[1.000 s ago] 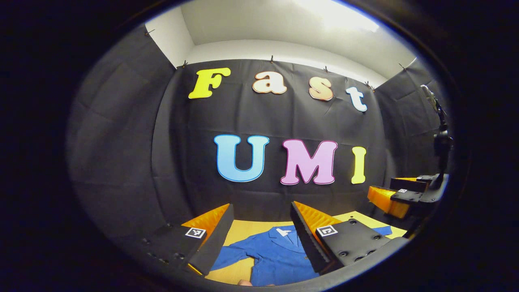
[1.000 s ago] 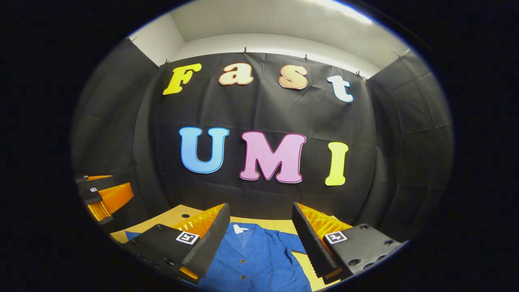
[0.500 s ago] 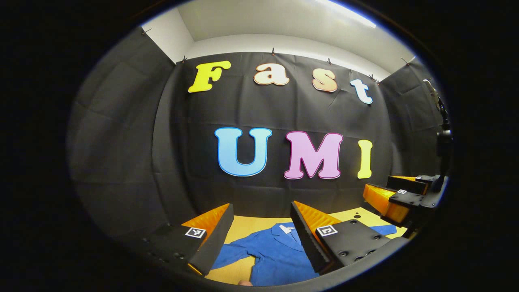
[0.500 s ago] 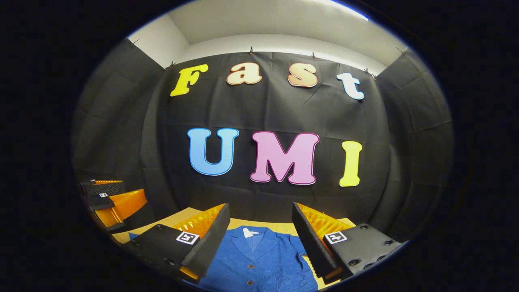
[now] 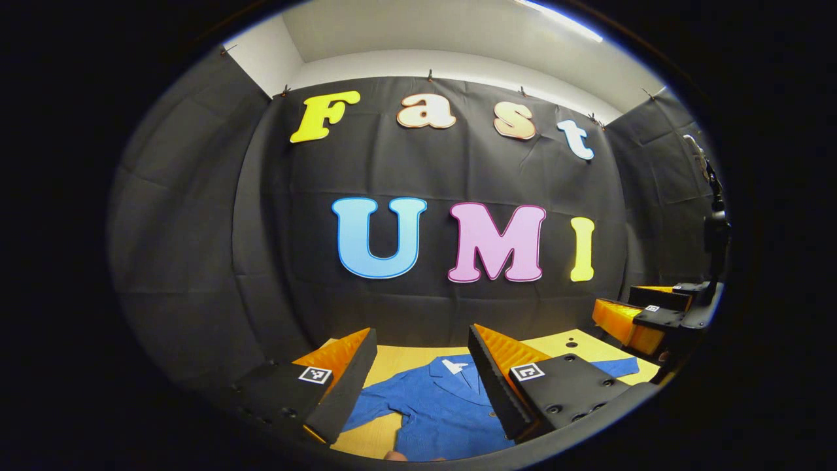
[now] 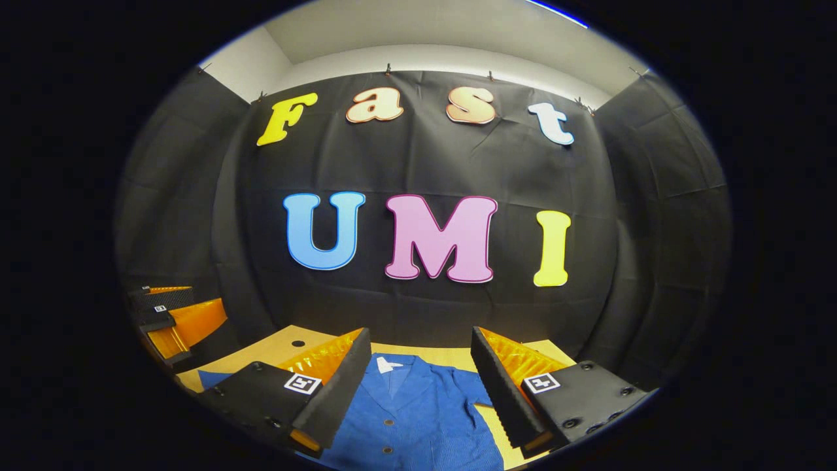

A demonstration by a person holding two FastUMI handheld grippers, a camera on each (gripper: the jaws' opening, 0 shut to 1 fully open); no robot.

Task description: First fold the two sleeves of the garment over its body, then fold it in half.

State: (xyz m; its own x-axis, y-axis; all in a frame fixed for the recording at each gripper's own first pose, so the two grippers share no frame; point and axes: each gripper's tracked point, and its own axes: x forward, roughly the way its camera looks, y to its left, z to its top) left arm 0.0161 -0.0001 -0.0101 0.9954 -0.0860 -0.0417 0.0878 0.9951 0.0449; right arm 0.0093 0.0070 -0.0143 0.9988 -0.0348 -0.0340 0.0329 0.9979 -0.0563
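Observation:
A blue buttoned shirt (image 5: 435, 409) lies flat on a yellowish wooden table (image 5: 405, 358), collar toward the far wall, one sleeve (image 5: 376, 405) spread out to the side. In the right gripper view the same shirt (image 6: 412, 412) shows its collar and buttons. My left gripper (image 5: 422, 366) hangs open above the shirt's left half, nothing between its fingers. My right gripper (image 6: 418, 369) is open too, above the collar area, also empty. The right gripper (image 5: 644, 320) shows far right in the left gripper view; the left gripper (image 6: 173, 317) shows far left in the right gripper view.
Black cloth walls close the booth behind and on both sides of the table (image 6: 288, 347). A dark stand (image 5: 713, 229) rises at the far right. A small hole (image 5: 571, 343) marks the tabletop.
Both views have tilted slightly downward, so more of the table and shirt shows. Both grippers stay open and empty.

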